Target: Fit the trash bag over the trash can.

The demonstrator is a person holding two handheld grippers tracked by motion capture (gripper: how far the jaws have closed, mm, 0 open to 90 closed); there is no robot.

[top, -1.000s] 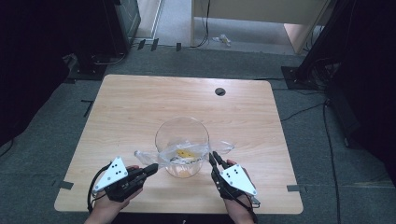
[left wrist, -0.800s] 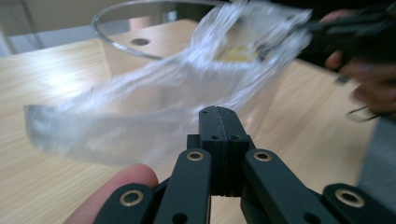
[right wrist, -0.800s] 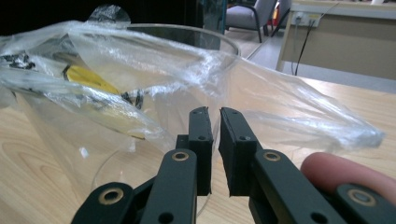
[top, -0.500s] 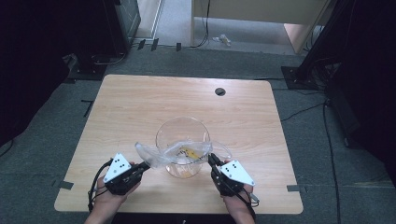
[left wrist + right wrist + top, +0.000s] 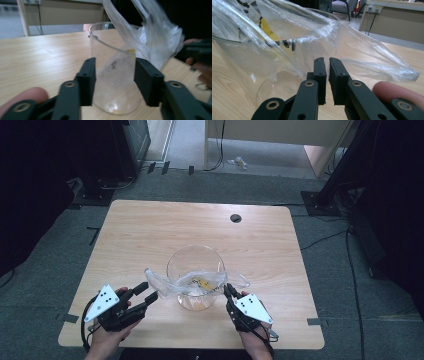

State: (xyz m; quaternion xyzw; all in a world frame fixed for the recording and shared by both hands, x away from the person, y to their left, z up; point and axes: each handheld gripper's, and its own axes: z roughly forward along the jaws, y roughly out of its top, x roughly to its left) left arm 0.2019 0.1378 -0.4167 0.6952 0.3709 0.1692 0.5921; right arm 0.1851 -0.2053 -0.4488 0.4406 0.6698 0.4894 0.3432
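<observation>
Clear plastic bag draped over a glass bowl, one hand-held gripper at each side.

The glass bowl (image 5: 196,277) stands upright on the table (image 5: 150,235), near its front edge, and the plastic bag (image 5: 165,281) lies across the rim with yellow contents (image 5: 202,282) visible inside. The left hand-held gripper (image 5: 145,296) sits just beside the bag's left end; its jaws have just been opening and now stand apart, and in the left gripper view (image 5: 113,80) the bowl and bag lie beyond the gap, untouched by the pads. The right hand-held gripper (image 5: 227,292) is at the bowl's right side, jaws nearly together; in the right gripper view (image 5: 327,61) they appear pinched on the bag's film, though the contact itself is hard to make out.
</observation>
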